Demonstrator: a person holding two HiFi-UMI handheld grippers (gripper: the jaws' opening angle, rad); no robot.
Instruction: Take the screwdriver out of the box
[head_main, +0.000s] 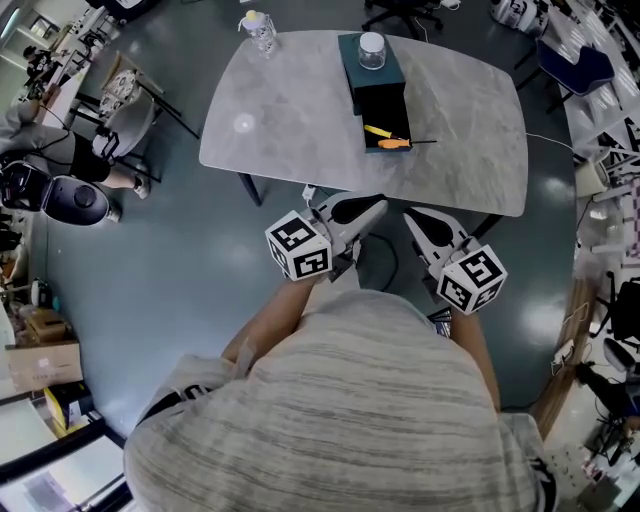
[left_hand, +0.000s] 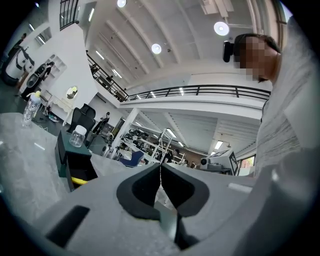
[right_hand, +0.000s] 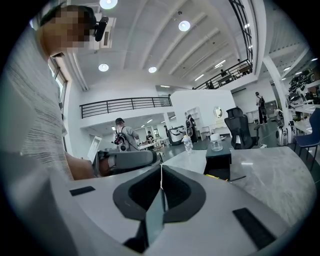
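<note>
In the head view, a grey table (head_main: 290, 110) is seen at 12 o'clock from the person. A dark teal box (head_main: 362, 73) is set on the table, with a lidded clear jar (head_main: 371, 50) on top of it. The screwdriver (head_main: 396, 143), orange-handled, is lying in the box's open black mouth at its 6 o'clock end. Its dark shaft is pointed toward 3 o'clock past the box's edge, and a yellow item (head_main: 377, 131) lies just beside it. A plastic bottle (head_main: 259, 30) is stood at the table's 11 o'clock corner. The left gripper (head_main: 378, 204) and right gripper (head_main: 411, 216) are held short of the table's near edge, well apart from the box.

In the left gripper view, the jaws are pressed together with nothing between them. The box is seen at 9 o'clock, with a yellow strip showing low in its opening.

In the right gripper view, the jaws are likewise closed on nothing. The box is seen at 2 o'clock, and the screwdriver's shaft juts from its base onto the table.
</note>
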